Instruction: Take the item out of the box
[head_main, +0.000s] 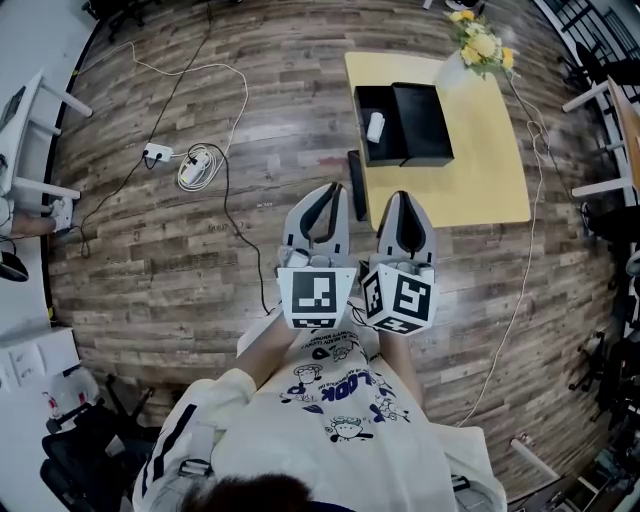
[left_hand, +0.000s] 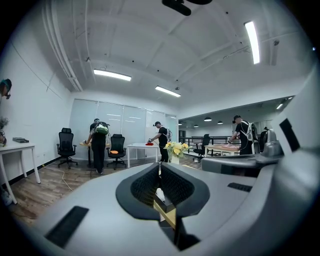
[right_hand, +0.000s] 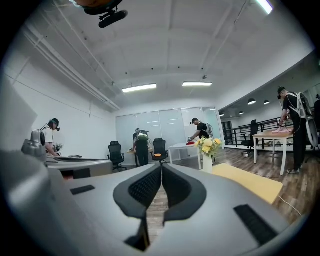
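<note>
An open black box (head_main: 403, 123) lies on the low yellow table (head_main: 480, 170), its lid folded out to the right. A small white item (head_main: 375, 126) rests in the box's left half. My left gripper (head_main: 333, 190) and right gripper (head_main: 400, 196) hover side by side over the floor, short of the table's near edge. Both are shut and hold nothing. In the left gripper view the jaws meet at the tips of the gripper (left_hand: 160, 169), with a sliver of the table and box showing below. The right gripper (right_hand: 161, 170) points past the table's left side.
A vase of yellow flowers (head_main: 478, 45) stands at the table's far corner. A black bar (head_main: 357, 185) lies on the floor by the table's left edge. Cables and a power strip (head_main: 195, 165) trail across the wooden floor to the left. Several people work at distant desks.
</note>
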